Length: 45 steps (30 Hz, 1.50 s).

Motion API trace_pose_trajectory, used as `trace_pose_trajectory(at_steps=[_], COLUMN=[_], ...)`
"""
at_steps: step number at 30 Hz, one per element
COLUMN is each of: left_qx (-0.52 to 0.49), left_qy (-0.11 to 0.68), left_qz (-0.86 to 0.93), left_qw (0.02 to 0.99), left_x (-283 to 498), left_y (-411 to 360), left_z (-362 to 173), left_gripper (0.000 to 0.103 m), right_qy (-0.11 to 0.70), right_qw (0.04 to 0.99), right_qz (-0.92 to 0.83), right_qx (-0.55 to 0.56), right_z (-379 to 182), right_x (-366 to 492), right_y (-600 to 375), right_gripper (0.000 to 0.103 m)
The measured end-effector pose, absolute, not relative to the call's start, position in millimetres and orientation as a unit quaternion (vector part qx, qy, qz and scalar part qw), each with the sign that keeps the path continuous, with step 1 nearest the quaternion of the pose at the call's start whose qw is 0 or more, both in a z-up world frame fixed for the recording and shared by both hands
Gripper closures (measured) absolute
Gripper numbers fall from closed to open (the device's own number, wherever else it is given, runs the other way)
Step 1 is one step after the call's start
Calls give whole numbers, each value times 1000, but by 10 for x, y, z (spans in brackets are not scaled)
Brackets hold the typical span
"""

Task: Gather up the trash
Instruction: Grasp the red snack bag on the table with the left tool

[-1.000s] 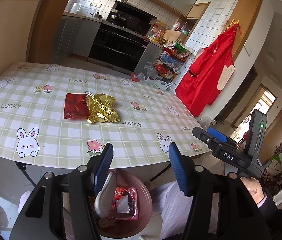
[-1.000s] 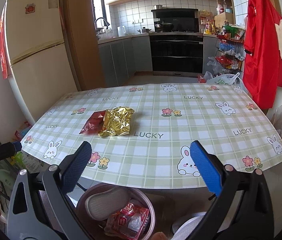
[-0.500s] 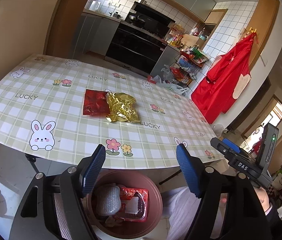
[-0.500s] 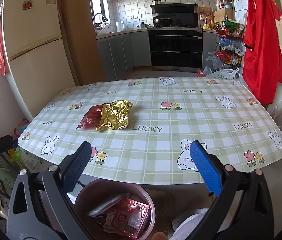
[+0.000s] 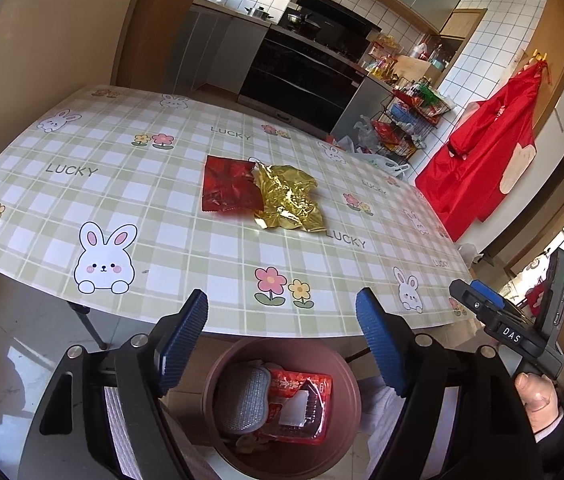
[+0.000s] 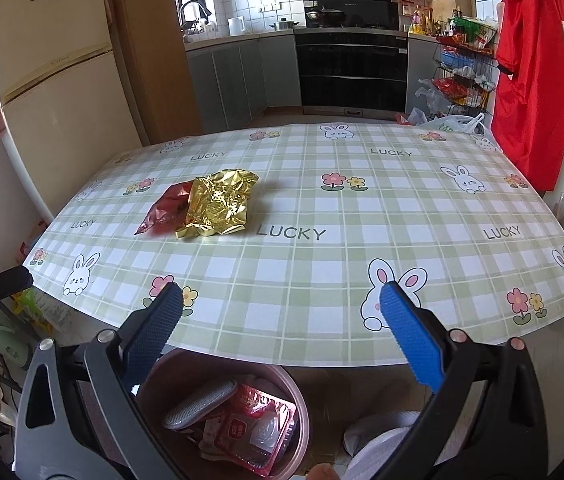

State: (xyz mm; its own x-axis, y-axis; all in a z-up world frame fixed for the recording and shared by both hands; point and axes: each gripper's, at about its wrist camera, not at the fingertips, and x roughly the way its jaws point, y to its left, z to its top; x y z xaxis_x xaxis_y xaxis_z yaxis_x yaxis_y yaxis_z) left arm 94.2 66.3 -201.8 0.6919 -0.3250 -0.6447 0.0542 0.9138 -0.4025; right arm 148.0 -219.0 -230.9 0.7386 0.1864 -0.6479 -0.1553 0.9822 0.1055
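The bin [image 5: 282,412] stands on the floor just under the near edge of the table [image 5: 130,200], and both views cut off its near rim. Inside it lie a grey mesh pad [image 5: 242,398] and a red plastic packet [image 5: 301,400]; scraps beneath them are too jumbled to make out. The left gripper [image 5: 282,332] hangs above the bin with its ribbed blue jaws spreading wider and nothing between them. The right gripper [image 6: 282,320], to the right of the bin, also stands wide apart and empty. Farther back from the bin, mid-table on the glossy checked cloth, a crumpled gold foil wrapper [image 5: 289,200] overlaps a flat red one [image 5: 230,190], hiding its right edge. A hand [image 5: 537,404] grips the right tool's handle, partly out of view.
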Motion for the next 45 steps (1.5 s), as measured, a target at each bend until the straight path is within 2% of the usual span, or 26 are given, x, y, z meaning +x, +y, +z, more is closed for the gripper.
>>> trace_pose_trajectory(at_steps=[11, 14, 17, 24, 32, 34, 36, 37, 39, 41, 45], left_qx=[-163, -168, -167, -148, -159, -154, -135, -130, -135, -129, -163], left_qy=[401, 402, 389, 446, 472, 476, 473, 476, 468, 461, 444], left_qz=[-96, -80, -53, -27, -28, -28, -28, -28, -34, -32, -29], left_qw=[896, 897, 905, 882, 867, 865, 870, 869, 873, 877, 881], left_x=[2024, 2395, 2723, 3340, 3564, 3593, 3592, 3593, 3538, 3474, 3266], left_y=[729, 771, 810, 759, 708, 709, 694, 687, 720, 729, 909], left_z=[-2339, -2451, -2523, -2826, -3032, -3064, -3056, -3051, -3003, -2953, -2894], left_gripper=[22, 18, 8, 7, 8, 11, 25, 26, 37, 43, 47], right_qy=[359, 363, 372, 380, 394, 397, 399, 397, 391, 393, 389], right_qw=[927, 924, 920, 915, 909, 907, 905, 906, 908, 906, 907], right_qz=[101, 111, 117, 131, 137, 140, 143, 144, 149, 153, 158], right_qx=[26, 41, 38, 33, 28, 26, 22, 18, 16, 15, 13], right_z=[-2531, -2589, -2647, -2726, -2794, -2809, -2820, -2812, -2786, -2771, -2771], right_x=[2037, 2207, 2361, 2611, 2789, 2822, 2856, 2868, 2879, 2918, 3032], right_y=[-2121, -2116, -2086, -2030, -2020, -2000, -1977, -1956, -1938, -1911, -1869], right_gripper=[6, 6, 6, 6, 6, 6, 6, 6, 6, 6, 6])
